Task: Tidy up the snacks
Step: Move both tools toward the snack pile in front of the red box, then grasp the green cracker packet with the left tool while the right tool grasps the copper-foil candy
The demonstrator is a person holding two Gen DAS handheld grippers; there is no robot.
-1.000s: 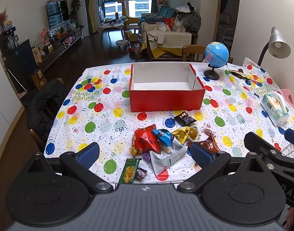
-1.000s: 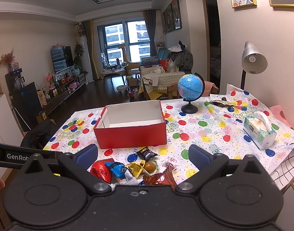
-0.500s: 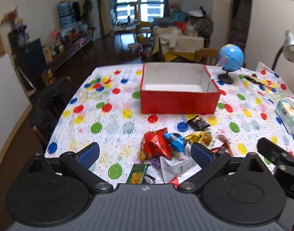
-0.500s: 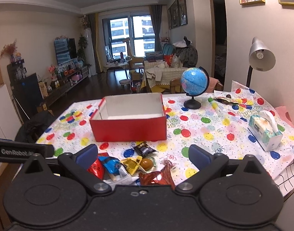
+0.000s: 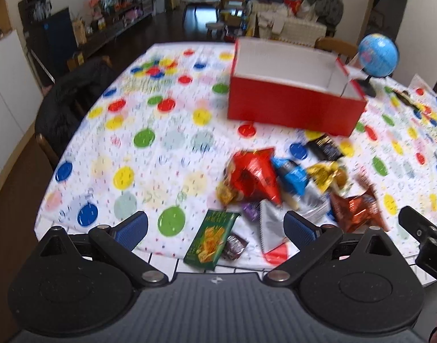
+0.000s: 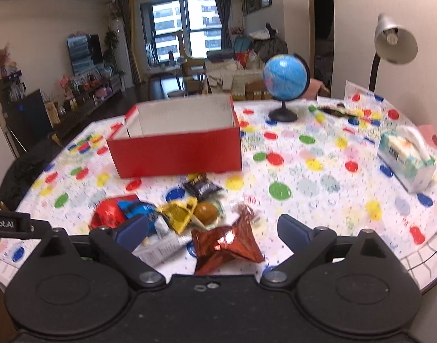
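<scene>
A pile of snack packets lies near the front edge of the dotted table: a red bag (image 5: pixel 255 173), a blue packet (image 5: pixel 292 174), a yellow wrapper (image 6: pixel 179 213), a copper foil bag (image 6: pixel 228 244) and a flat green packet (image 5: pixel 211 240). Behind them stands an open red box (image 5: pixel 292 105), empty inside. My left gripper (image 5: pixel 215 230) hovers open over the green packet at the table's front edge. My right gripper (image 6: pixel 212 230) is open too, with the copper bag showing between its fingers. Neither holds anything.
A blue globe (image 6: pixel 285 75) stands behind the red box (image 6: pixel 175 151). A tissue pack (image 6: pixel 405 158) lies at the right, a desk lamp (image 6: pixel 394 38) by the wall. A chair with a dark jacket (image 5: pixel 67 100) stands at the table's left side.
Both grippers have moved forward and lower toward the snack pile, which now looks larger. The left view has swung left, so the red box sits further right. Both stay open.
</scene>
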